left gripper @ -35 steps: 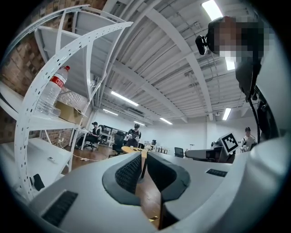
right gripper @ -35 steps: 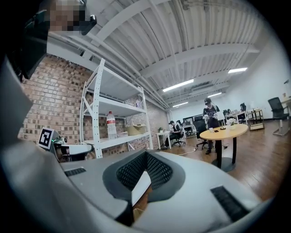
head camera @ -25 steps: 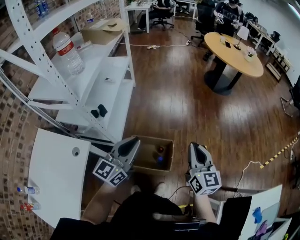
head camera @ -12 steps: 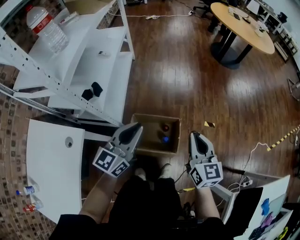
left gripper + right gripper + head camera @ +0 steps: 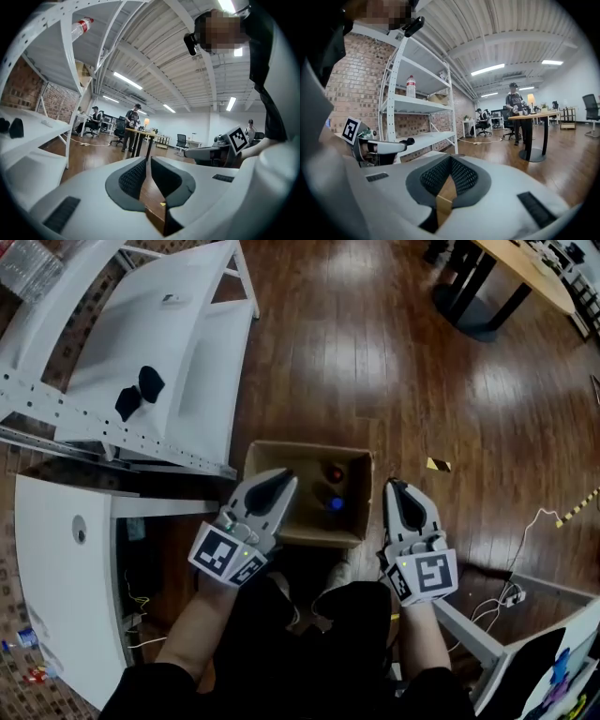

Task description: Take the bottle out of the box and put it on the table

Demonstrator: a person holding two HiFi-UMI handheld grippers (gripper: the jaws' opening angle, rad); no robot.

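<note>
An open cardboard box (image 5: 272, 460) stands on the wooden floor just in front of the person's feet. Inside it show two round tops, one red (image 5: 334, 472) and one blue (image 5: 336, 504); the rest of what they belong to is hidden from above. My left gripper (image 5: 283, 479) is shut and empty, its tip over the box's left edge. My right gripper (image 5: 395, 487) is also shut and empty, just right of the box's right wall. The box's rim shows below the left gripper's jaws (image 5: 154, 218) and below the right gripper's jaws (image 5: 446, 197).
A white table (image 5: 56, 587) lies at the left. A white shelf rack (image 5: 187, 343) holds two black objects (image 5: 136, 390), with a water bottle (image 5: 411, 86) higher up. A round wooden table (image 5: 525, 268) stands far right. A yellow scrap (image 5: 438, 464) and cables (image 5: 525, 559) lie on the floor.
Both grippers have sunk toward the box, still shut. The head has lowered with them, so the box looks larger and the upper shelves have left the head view.
</note>
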